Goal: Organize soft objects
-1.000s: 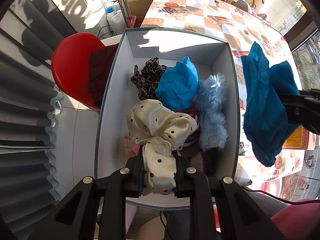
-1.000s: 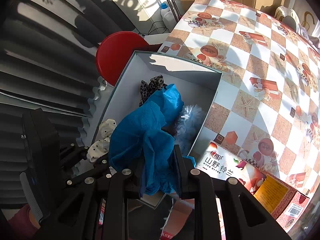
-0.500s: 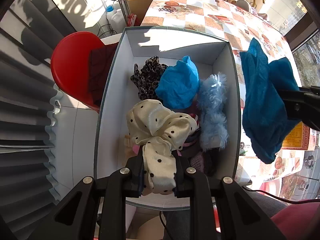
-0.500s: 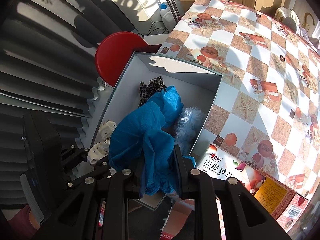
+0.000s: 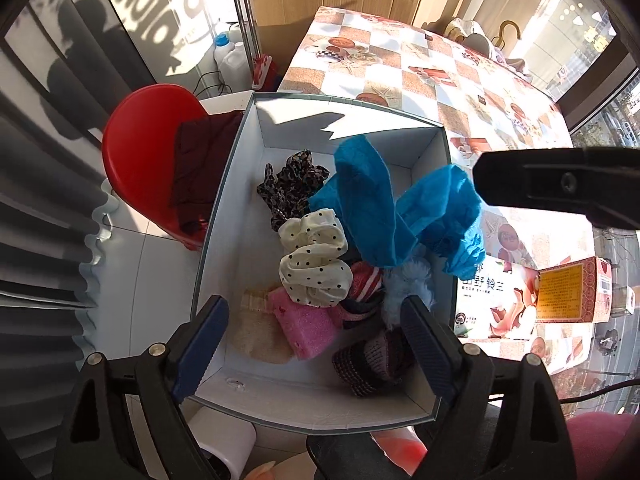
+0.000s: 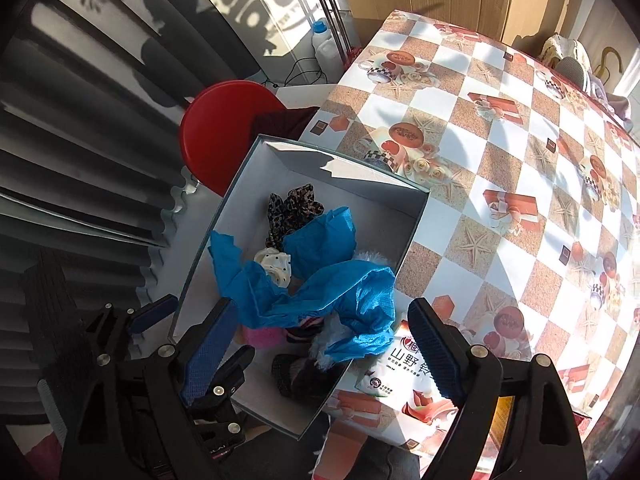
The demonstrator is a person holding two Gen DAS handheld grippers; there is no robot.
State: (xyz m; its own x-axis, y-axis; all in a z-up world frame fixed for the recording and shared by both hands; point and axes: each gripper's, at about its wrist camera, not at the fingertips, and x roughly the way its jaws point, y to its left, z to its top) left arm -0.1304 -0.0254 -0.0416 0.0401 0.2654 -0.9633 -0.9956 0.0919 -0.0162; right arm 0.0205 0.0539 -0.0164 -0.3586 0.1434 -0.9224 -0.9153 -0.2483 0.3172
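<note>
Left gripper (image 5: 314, 336): jaws opening, blue pads spread wide, nothing pressed between them. Cream polka-dot scrunchie (image 5: 314, 264) lying free below, on top of the pile inside the white box (image 5: 236, 184), clear of both pads.

Right gripper (image 6: 320, 340): jaws likewise opening, pads wide apart. Blue cloth (image 6: 316, 288) loose between and ahead of them, no pad pressing on it; draped over the pile, one lobe reaching to the box's right wall or perhaps over it. Cannot tell whether fully settled or partly in the air.

Further out in the box: leopard-print scrunchie (image 5: 292, 188) toward the far end, pink sponge (image 5: 304, 326) and beige piece (image 5: 262, 330) near the front wall, striped red item (image 5: 366, 282), pale blue fluffy item (image 5: 408, 280), dark knitted piece (image 5: 372, 360) at the near right corner. Box set beside the chequered tablecloth (image 6: 500, 160); printed cartons (image 5: 572, 296) on the cloth to the right. Red stool (image 5: 140, 140) with dark cloth on the left.

Step in hand, by judgement: release, both soft items dropped into the box together.

Next move likely calls for: lifting both grippers straight up with pads kept wide so no fabric snags; checking the blue cloth's edge at the right wall and nudging it inward if it overhangs; then looking for any soft item outside the box.
</note>
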